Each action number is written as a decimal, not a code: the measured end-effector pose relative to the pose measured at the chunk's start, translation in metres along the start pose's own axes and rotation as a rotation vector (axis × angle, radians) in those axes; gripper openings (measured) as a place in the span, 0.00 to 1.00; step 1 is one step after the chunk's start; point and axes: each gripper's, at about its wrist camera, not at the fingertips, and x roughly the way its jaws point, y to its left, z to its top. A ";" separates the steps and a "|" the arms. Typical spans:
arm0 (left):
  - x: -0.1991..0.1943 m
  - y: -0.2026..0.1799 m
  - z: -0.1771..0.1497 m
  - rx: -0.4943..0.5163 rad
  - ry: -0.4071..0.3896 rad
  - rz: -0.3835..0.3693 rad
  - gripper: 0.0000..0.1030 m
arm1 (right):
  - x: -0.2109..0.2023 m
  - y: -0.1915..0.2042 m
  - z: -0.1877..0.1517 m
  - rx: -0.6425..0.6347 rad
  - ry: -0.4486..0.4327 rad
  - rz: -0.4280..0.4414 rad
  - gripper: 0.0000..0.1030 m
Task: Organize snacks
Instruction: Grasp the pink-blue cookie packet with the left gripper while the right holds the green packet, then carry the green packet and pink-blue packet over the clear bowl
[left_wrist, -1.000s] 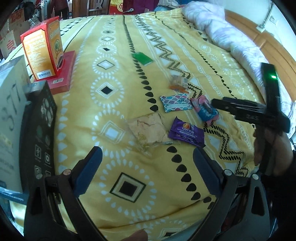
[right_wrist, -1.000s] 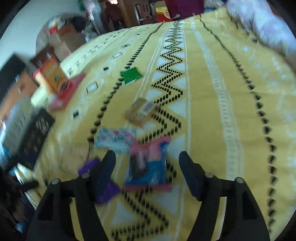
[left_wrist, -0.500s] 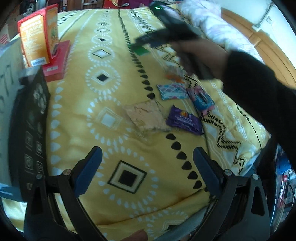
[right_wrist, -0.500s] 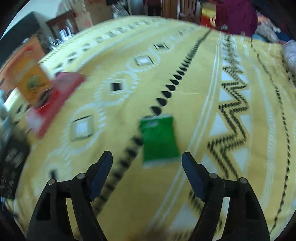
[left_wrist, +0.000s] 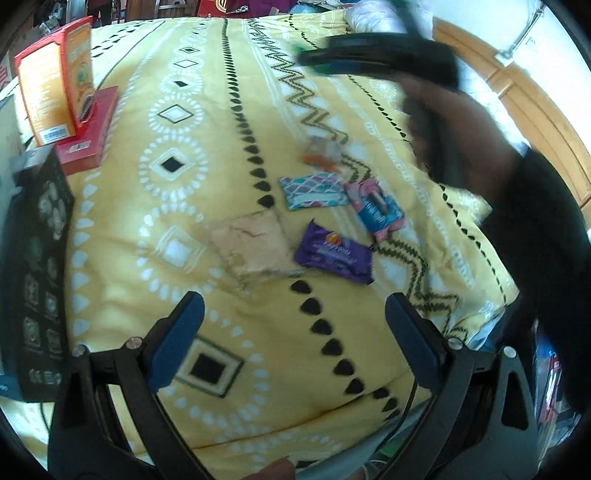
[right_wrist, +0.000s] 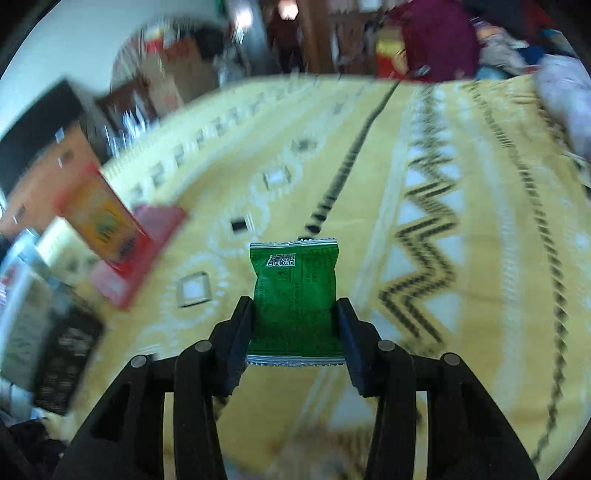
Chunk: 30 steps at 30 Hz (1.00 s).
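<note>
The right claw (right_wrist: 295, 325) has just closed on the green packet (right_wrist: 293, 291), pinching its two side edges above the bed (right_wrist: 461, 332). The smooth foil pouch can buckle and slip out. The left claw (left_wrist: 291, 332) stands wide and empty near the flat crinkly wrappers, such as the purple packet (left_wrist: 334, 254).

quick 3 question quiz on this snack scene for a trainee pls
1. True or false: the right gripper is clamped on the green packet.
2. What is between the fingers of the left gripper? A) the purple packet B) nothing C) the orange box
3. Which packet lies just left of the purple packet in the left wrist view?

Key: 1 true. 2 B. 3 the clear, tan-coloured packet.
</note>
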 end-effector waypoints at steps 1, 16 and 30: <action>0.004 -0.004 0.003 -0.008 0.005 -0.016 0.93 | -0.024 -0.003 -0.011 0.027 -0.029 -0.007 0.48; 0.113 -0.088 0.075 -0.084 0.084 -0.011 0.88 | -0.181 -0.064 -0.166 0.373 -0.172 -0.079 0.48; 0.080 -0.097 0.067 0.005 -0.012 0.071 0.44 | -0.187 -0.055 -0.165 0.367 -0.228 -0.026 0.48</action>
